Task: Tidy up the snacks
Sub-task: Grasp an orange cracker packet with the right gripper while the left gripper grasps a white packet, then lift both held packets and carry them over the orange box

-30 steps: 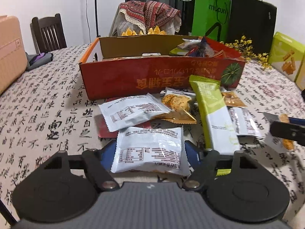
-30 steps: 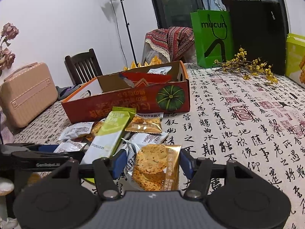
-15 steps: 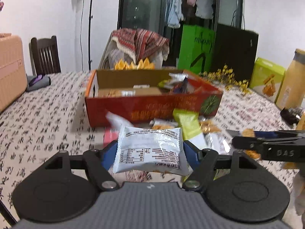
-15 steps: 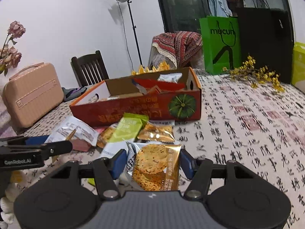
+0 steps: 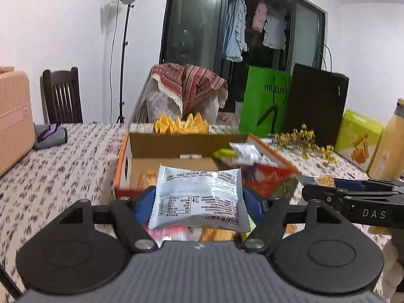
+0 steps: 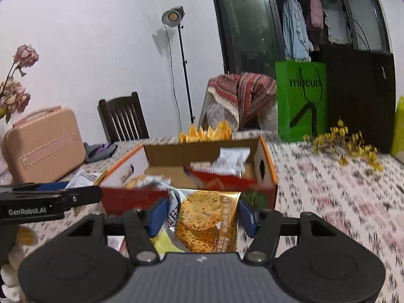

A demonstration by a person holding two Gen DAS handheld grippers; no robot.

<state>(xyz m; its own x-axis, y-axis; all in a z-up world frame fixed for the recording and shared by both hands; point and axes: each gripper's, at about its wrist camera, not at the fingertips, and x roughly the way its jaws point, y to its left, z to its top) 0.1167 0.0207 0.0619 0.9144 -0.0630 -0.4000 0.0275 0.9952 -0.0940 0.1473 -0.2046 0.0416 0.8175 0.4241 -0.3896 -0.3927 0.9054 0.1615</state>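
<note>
My left gripper (image 5: 199, 199) is shut on a silver-white snack packet (image 5: 198, 198), held flat above the table in front of the open red and orange cardboard box (image 5: 126, 166). My right gripper (image 6: 200, 213) is shut on a gold cracker packet (image 6: 205, 219) with round biscuits printed on it, also lifted before the box (image 6: 265, 166). The box holds several packets, among them a white one (image 6: 232, 159) against its far right wall. Each gripper shows in the other's view: the right one (image 5: 353, 202) at right, the left one (image 6: 48, 199) at left. Loose packets lie hidden below the grippers.
A patterned cloth covers the table (image 6: 341, 197). A pink case (image 6: 43, 144) and a dark chair (image 6: 123, 118) stand at left. Beyond the box stand a draped chair (image 5: 186, 93), a green bag (image 5: 265, 103), yellow flowers (image 6: 353, 139), a green carton (image 5: 358, 133) and a yellow bottle (image 5: 388, 149).
Both grippers have risen with their packets and tilted up, so the box interior and the room behind now show. The loose packets on the table have dropped out of sight beneath them.
</note>
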